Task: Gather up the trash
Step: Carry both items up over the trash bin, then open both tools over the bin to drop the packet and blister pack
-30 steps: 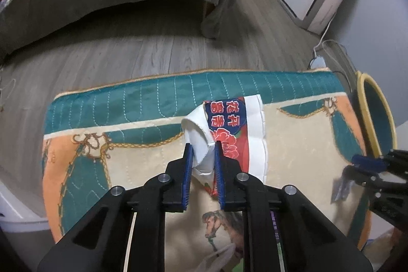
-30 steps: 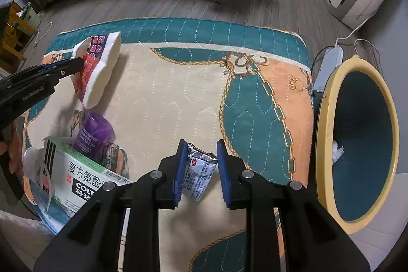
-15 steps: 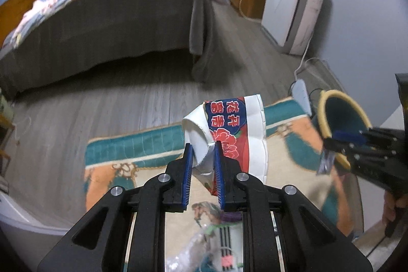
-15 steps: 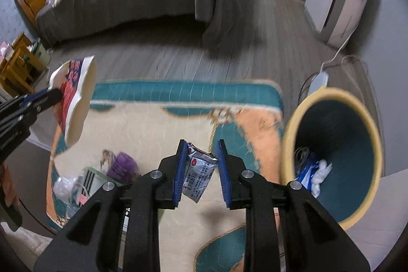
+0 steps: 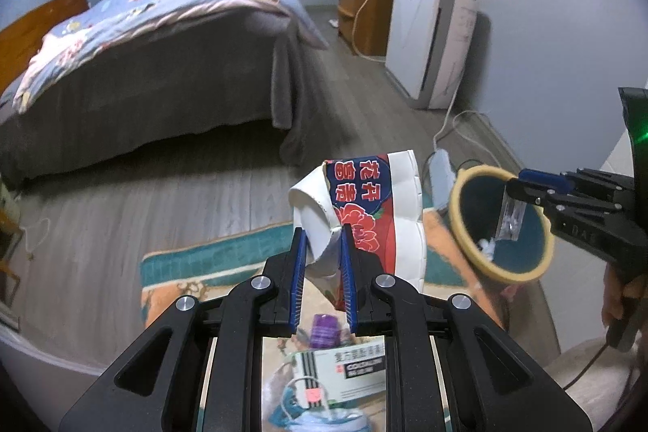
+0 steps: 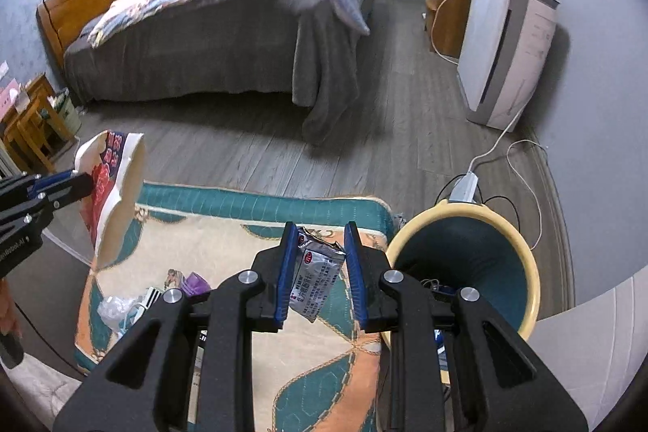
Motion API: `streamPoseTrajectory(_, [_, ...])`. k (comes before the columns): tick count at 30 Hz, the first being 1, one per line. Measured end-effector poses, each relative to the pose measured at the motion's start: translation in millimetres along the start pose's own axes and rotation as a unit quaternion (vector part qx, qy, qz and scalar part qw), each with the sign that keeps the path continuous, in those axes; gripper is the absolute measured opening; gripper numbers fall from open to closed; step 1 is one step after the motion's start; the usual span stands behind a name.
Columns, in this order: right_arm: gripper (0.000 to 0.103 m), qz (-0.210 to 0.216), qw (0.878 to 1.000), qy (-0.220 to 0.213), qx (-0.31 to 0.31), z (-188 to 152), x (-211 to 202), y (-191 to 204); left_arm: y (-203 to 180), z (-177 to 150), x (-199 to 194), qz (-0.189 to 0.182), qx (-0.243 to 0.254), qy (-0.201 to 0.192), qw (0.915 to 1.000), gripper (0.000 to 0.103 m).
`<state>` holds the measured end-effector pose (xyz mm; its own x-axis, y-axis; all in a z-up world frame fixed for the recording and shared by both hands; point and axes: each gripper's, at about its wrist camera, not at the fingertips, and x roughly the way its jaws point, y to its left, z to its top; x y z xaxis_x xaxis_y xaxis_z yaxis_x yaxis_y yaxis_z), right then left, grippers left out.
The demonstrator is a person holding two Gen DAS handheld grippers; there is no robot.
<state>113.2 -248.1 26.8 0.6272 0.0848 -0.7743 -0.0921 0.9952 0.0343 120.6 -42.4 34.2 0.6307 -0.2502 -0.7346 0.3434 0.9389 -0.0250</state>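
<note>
Left gripper [image 5: 322,256] fingers nearly closed, pinching crumpled paper cup [image 5: 366,215]; right gripper [image 6: 318,268] fingers clamped narrow on foil sachet [image 6: 318,280], both lifted above rug [image 6: 227,229]. Carry over bin [image 6: 522,258] off rug's right edge, centre above rim before releasing. Right view alone shows bin interior; left view shows medicine box [image 5: 348,367] below

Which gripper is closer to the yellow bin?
Right. The right gripper, shut on a small packet, sits beside the yellow bin rim. The left gripper, holding the paper cup, is farther off across the mat.
</note>
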Motion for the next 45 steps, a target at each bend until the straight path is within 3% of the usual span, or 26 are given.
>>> streamPoseTrajectory(17, [0.023,-0.035,0.997,-0.045,0.046,4.3,-38.1,-81.0,-70.5,20.3,6.9,-0.038,0.058,-0.003,0.9976,0.018])
streamPoseTrajectory(31, [0.023,-0.076,0.99,-0.019,0.121,-28.0,-11.6,-176.0,-178.4,20.6,69.4,-0.094,0.153,0.042,0.9829,0.018])
streamPoseTrajectory(41, [0.027,-0.085,0.985,0.005,0.148,-36.2,6.8,-201.6,-218.8,26.8,117.0,-0.116,0.181,0.07,0.9742,0.018])
streamPoseTrajectory(43, [0.036,-0.09,0.984,0.005,0.151,-34.9,8.3,-203.9,-222.3,30.8,122.2,-0.12,0.179,0.068,0.9741,0.022])
streamPoseTrajectory(45, [0.044,-0.092,0.984,0.005,0.152,-33.1,9.2,-206.6,-221.4,34.3,124.9,-0.12,0.171,0.065,0.9758,0.053])
